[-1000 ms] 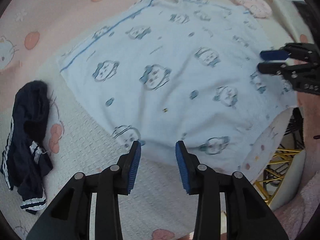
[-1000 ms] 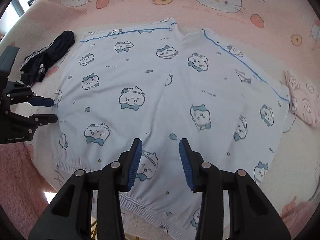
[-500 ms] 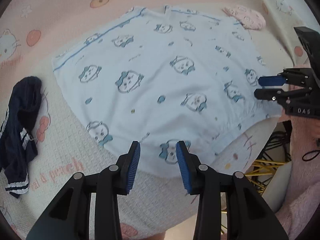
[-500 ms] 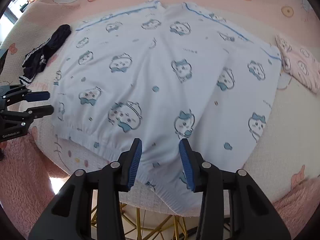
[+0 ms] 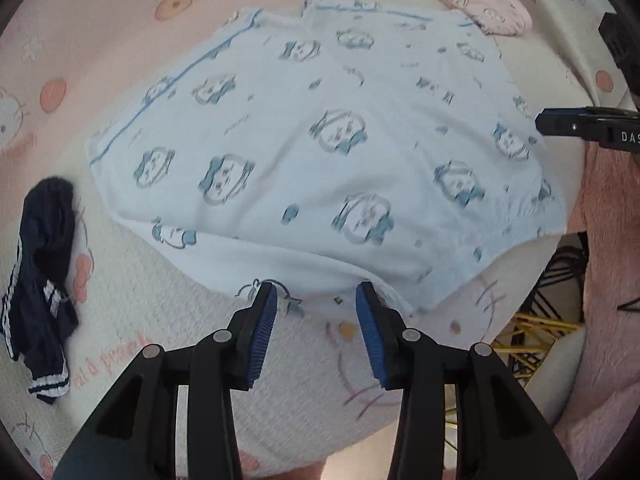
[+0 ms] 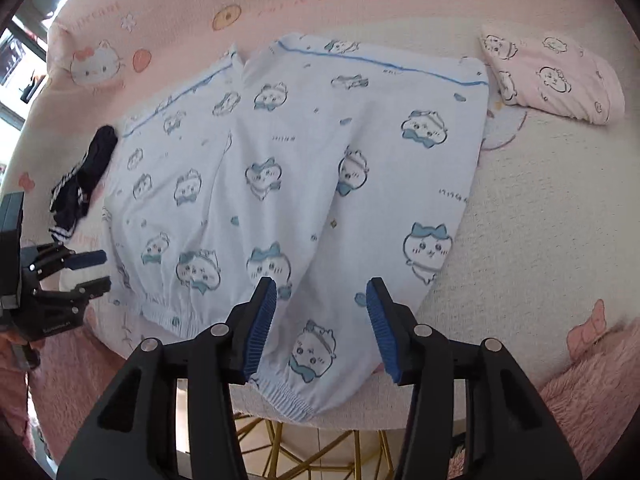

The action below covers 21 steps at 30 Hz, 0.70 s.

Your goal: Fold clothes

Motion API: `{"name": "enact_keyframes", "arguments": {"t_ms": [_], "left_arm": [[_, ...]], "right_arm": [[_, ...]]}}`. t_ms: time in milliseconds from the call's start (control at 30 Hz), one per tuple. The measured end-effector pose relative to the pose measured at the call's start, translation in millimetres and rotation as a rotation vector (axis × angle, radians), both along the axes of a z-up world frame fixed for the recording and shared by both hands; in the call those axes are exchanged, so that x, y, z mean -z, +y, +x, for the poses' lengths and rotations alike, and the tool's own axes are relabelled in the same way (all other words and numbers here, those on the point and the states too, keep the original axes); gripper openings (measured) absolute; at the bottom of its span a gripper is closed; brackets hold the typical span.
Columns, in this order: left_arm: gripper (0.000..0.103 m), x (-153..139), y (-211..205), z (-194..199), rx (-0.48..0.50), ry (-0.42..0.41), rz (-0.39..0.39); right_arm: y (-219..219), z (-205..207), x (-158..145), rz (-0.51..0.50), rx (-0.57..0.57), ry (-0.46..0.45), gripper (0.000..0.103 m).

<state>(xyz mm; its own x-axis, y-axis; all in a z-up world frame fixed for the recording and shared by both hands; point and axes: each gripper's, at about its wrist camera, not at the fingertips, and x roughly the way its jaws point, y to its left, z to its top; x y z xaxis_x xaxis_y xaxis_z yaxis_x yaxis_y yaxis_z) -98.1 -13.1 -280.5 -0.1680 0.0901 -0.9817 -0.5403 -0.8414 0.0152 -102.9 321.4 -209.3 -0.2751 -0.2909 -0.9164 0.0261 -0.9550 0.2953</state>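
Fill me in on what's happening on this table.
A person with a gripper in each hand is about to fold light blue printed pajama shorts lying flat on a pink cartoon blanket. The left gripper and right gripper both hover open near the elastic waistband, holding nothing. A dark garment and folded pink garment lie aside.

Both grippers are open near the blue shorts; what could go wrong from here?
1. The waistband of the blue shorts hangs over the table edge; a one-sided pull may drag them off.
2. The left gripper sits at a side edge, the right gripper over the middle, so the fold may come out crooked.
3. The pink cloth lies close and could get swept along.
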Motion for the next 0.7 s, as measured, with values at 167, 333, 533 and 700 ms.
{"name": "enact_keyframes", "arguments": {"t_ms": [167,333,533,700], "left_arm": [[0.043,19.1,54.8,-6.1,0.087,-0.038,-0.075],[0.048,23.9,9.2,8.1,0.020,-0.137,-0.174],[0.048,17.7,-72.5,19.9,-0.083,-0.127,-0.382],[0.048,2.4,-45.6,-21.4,-0.226,-0.020,-0.069]], "right_arm": [[36.9,6.2,9.4,0.054,0.087,-0.025,0.048],[71.8,19.9,24.6,-0.009,0.154,-0.063,0.048],[52.6,8.7,34.1,0.005,0.103,-0.069,0.048],[45.9,11.7,35.5,0.006,0.093,-0.063,0.048]]}}
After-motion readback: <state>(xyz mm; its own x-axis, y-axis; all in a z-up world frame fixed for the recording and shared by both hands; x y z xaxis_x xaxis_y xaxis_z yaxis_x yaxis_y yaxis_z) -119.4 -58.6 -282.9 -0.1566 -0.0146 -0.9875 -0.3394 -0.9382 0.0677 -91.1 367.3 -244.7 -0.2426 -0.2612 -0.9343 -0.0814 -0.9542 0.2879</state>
